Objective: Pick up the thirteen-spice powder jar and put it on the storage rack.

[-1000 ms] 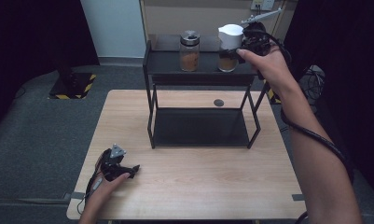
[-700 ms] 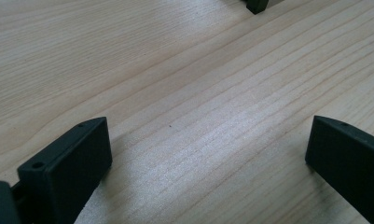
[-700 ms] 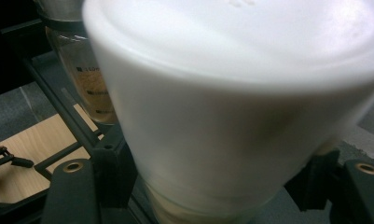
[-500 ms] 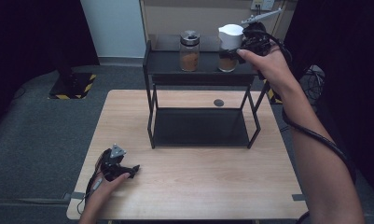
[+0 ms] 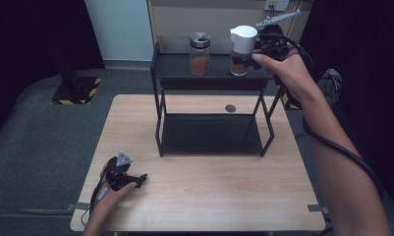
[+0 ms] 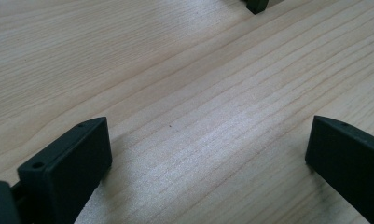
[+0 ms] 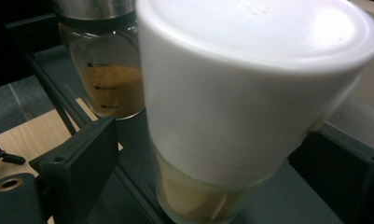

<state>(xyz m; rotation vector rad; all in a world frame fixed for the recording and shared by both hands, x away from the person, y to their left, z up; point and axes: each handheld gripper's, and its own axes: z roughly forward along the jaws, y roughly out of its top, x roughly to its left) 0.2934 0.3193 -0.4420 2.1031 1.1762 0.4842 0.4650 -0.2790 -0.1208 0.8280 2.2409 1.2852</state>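
The right gripper [image 5: 247, 55] reaches the top shelf of the black rack [image 5: 157, 73], its jaws spread on either side of the white-lidded jar [image 7: 250, 116], with a gap showing at the left jaw. A steel-capped spice jar [image 5: 200, 53] stands just beside it. Down at the wooden table's [image 5: 224, 196] near-left corner, the left gripper [image 6: 208, 154] rests with jaws wide apart, gripping nothing.
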